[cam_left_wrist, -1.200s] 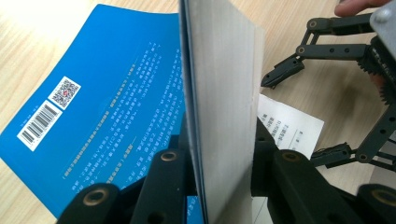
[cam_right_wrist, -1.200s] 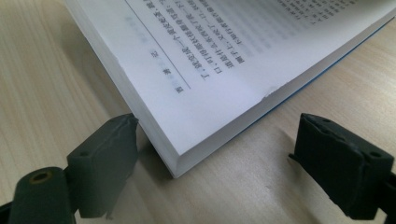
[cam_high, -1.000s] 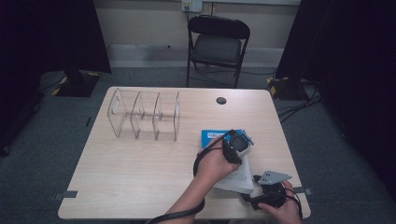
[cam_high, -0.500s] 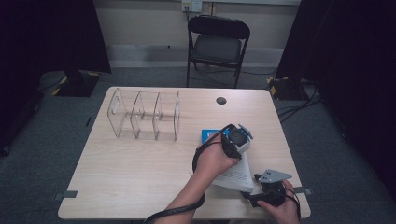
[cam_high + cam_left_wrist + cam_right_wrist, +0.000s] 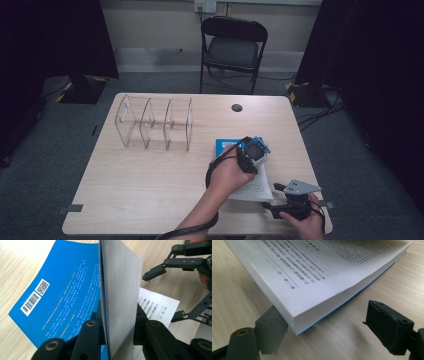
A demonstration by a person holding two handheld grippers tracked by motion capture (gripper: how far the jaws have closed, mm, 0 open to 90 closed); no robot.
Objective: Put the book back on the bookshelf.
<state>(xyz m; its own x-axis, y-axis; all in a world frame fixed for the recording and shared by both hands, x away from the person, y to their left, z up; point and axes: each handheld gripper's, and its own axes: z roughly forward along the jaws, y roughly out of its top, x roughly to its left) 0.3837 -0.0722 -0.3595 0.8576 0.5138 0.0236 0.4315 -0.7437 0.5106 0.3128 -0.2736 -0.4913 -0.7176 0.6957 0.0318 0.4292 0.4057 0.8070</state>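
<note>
Since a second ago the left gripper [image 5: 254, 150] has been shifted slightly toward the table's right edge, and the right gripper's [image 5: 277, 196] jaws have just been closing a little, though a wide gap is kept and the book's corner is not pinched. Now the book [image 5: 250, 185] is seen lying open near the table's [image 5: 150, 185] front right corner, its blue cover [image 5: 62, 297] flat on the wood and a thick sheaf of pages [image 5: 120, 290] clamped upright in the left gripper [image 5: 117, 325]. One right gripper [image 5: 332, 330] jaw is tucked under the page block [image 5: 317, 290], the other held apart. Further off, a clear divider rack [image 5: 155, 123] and a small dark disc [image 5: 236, 107] are noted on the pale wood. Beyond, a black folding chair [image 5: 232, 47] is set on grey carpet before a light wall.
</note>
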